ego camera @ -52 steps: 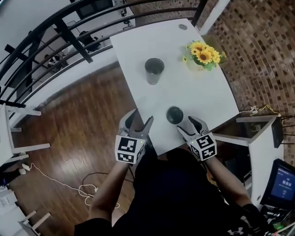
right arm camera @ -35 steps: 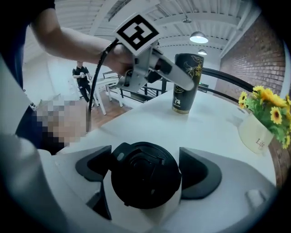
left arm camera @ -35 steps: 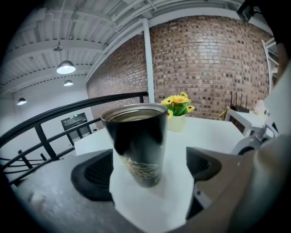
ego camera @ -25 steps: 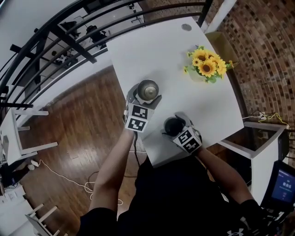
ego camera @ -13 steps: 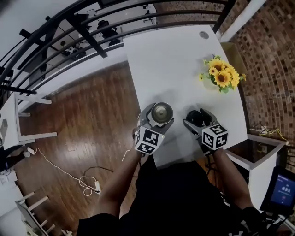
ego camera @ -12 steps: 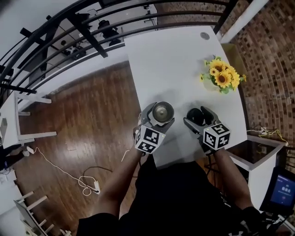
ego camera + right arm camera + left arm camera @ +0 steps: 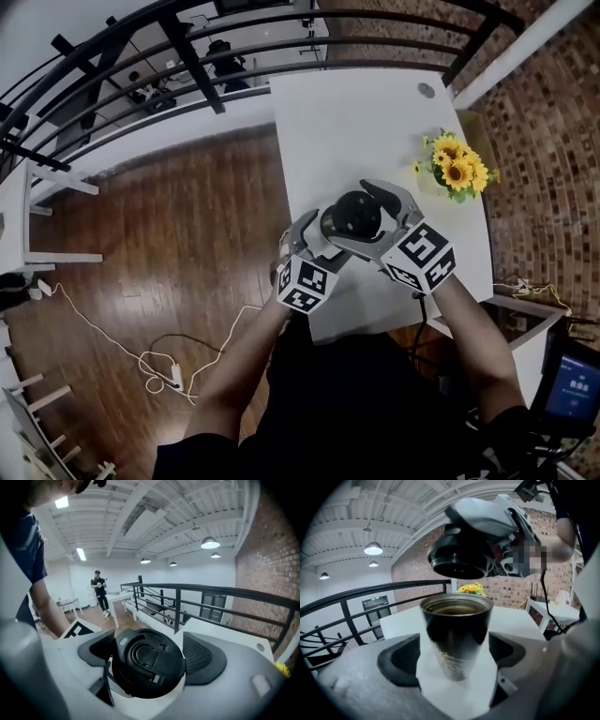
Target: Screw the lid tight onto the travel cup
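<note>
Hovering just above the open travel cup [image 7: 456, 634], the black lid [image 7: 147, 663] is clamped in the right gripper's [image 7: 149, 660] jaws. The cup is kept between the left gripper's [image 7: 457, 656] jaws, which are opening, its sides against their pads, over the white counter [image 7: 356, 122]. Black-and-white square markers are shown on both cubes [image 7: 305, 284]; a blue screen's [image 7: 572, 384] writing cannot be read.

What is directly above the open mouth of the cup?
The lid, gripped by the right gripper, hangs just above the cup, apart from its rim. Inside, only bare metal wall shows; the bottom is hidden.
</note>
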The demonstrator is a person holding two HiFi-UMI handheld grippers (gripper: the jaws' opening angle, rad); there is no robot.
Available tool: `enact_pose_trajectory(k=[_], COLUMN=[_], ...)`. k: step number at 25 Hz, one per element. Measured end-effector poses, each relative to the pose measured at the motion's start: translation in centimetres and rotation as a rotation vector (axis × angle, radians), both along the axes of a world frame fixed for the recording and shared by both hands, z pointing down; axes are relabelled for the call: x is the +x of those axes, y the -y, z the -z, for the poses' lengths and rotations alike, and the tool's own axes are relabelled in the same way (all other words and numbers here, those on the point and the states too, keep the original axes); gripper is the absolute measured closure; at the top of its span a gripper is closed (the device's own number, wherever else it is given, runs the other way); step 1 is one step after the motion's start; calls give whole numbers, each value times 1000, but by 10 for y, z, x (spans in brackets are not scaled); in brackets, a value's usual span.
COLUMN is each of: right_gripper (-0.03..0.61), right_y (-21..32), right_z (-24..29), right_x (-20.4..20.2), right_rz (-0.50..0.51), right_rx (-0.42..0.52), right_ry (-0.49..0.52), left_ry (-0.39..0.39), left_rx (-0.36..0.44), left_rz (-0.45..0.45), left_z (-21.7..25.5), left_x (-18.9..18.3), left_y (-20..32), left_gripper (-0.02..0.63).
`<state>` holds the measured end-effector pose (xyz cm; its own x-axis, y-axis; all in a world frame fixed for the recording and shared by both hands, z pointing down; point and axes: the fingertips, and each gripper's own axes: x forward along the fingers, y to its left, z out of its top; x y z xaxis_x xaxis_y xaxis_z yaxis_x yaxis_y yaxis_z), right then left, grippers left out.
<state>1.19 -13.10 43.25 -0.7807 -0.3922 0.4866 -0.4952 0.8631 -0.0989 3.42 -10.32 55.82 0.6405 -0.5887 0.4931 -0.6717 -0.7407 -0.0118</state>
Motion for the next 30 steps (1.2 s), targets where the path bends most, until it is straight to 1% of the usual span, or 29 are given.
enact_pose_trajectory(k=[2,4,7,9,11,14,17,20,22,24,27,28,29,30], right_gripper=[120,120,120,120,120,120,118,118,118,118,118,118,118,118], right_y=[-6,-10,-10,-7,-9,-20,-40,-58,-61,-60,-56,-53,-50,-46], right_z=[-17,-29,-34,-35,-35,-35,-36,-44,-47,-46,-46,-46,-47,-48], right_x=[-12,-21,-30,-32,-29,-24,-24,-20,-20,-22,-24,-24,-22,-19], right_rz=[76,126,162,168,182,218,287,348,338,305,248,211,152,70], right_rx=[16,45,104,110,92,53,39,28,17,19,40,45,50,57], right_ry=[-88,-161,-220,-240,-251,-262,-278,-276,-246,-217,-203,-198,-189,-173], left_ry=[-4,4,17,14,4,4,-41,-46,-41,-39,-64,-73,-81,-88], left_rx=[9,13,12,10,12,16,6,22,22,17,22,19,16,14], left_rz=[0,-9,-14,-1,2,-25,-59,-83,-98,-112,-113,-110,-107,-103], left_z=[2,-2,-11,-16,-18,-16,-9,-13,-17,-17,-14,-14,-15,-16], left_x=[1,4,11,14,17,21,26,32,30,23,12,10,8,8], left_y=[-1,-1,7,15,18,11,-8,-21,-25,-29,-32,-32,-32,-32], left_gripper=[166,166,166,168,208,212,212,210,210,209,209,209,210,210])
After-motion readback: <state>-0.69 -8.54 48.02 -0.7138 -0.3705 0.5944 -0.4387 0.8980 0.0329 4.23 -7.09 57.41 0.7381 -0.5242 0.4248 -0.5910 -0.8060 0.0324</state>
